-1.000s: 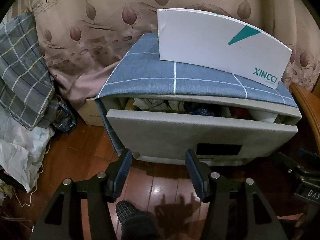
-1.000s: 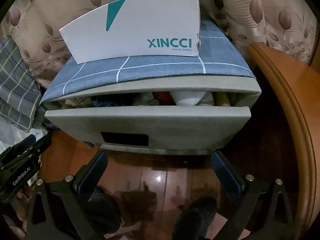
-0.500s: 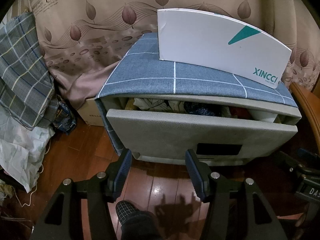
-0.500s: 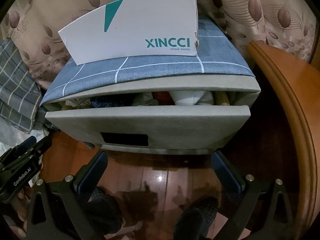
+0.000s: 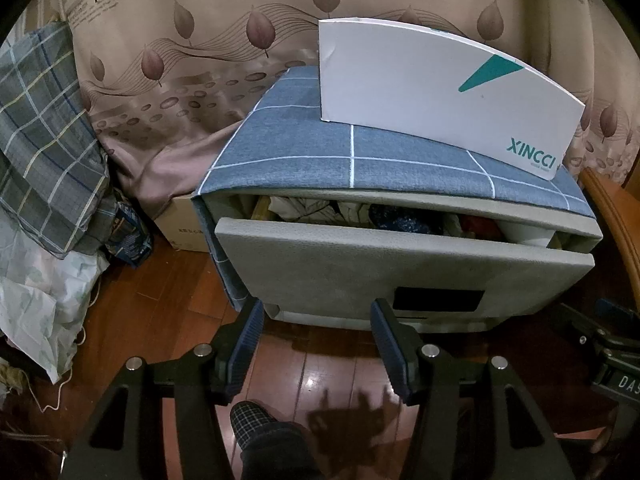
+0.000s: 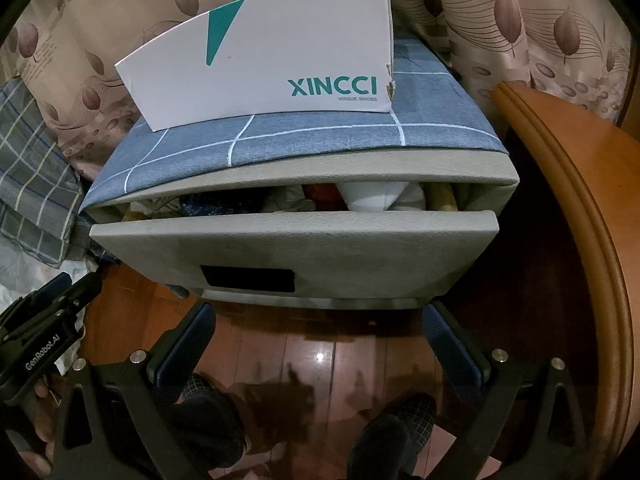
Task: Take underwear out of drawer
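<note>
The drawer of the grey cabinet stands partly pulled out. In the gap behind its front panel lies bunched clothing: pale, dark blue, red and white pieces packed side by side. Which piece is the underwear cannot be told.

The left gripper hovers low in front of the drawer, fingers spread, nothing between them; its tips sit just below the panel's lower edge, left of the dark rectangular handle recess. The right gripper hovers in the same manner, fingers spread wider and empty, tips flanking the area below the panel. Neither touches the drawer.

A white box stands on the cabinet top, printed "XINCCI" and "VOGUE SHOES" in teal, with a teal triangle. The left device body, seen at the left edge of the right view, reads "GenRobot.AI".

A blue cloth with white grid lines covers the cabinet top. The floor is glossy reddish wood. A leaf-patterned curtain hangs at the far side. A plaid fabric pile lies left; a curved wooden edge runs along the right.
</note>
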A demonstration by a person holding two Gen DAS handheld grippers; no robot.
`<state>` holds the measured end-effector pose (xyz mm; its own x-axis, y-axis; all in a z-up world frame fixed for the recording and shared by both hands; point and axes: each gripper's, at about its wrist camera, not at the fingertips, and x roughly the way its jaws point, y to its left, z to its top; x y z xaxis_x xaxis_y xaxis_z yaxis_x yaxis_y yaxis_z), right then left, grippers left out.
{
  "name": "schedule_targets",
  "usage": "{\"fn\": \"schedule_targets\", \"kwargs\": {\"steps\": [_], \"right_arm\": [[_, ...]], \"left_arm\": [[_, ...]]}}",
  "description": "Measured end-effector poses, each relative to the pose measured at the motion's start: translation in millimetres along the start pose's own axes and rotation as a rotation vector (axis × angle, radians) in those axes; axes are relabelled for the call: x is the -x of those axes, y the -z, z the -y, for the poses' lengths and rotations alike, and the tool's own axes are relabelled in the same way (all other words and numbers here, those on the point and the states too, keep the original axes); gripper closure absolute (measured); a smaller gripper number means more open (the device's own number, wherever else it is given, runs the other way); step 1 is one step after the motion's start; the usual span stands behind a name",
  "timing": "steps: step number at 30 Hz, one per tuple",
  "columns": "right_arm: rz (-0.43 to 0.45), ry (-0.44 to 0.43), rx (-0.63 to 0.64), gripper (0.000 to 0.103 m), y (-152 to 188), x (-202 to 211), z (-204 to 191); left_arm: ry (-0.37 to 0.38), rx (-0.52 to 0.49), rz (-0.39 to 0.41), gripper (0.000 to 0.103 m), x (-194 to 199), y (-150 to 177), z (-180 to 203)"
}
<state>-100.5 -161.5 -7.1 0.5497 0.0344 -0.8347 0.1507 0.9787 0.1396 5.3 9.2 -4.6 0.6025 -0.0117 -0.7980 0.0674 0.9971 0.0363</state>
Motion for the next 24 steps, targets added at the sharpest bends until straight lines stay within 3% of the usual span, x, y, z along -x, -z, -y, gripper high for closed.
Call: {"fn": "schedule_targets", "kwargs": {"steps": [24], "right_arm": [[-0.002, 0.000, -0.001, 0.001, -1.4, 0.2, 1.2]], "left_arm": [[0.002, 0.001, 0.000, 0.046, -0.3, 0.4, -0.1]]}}
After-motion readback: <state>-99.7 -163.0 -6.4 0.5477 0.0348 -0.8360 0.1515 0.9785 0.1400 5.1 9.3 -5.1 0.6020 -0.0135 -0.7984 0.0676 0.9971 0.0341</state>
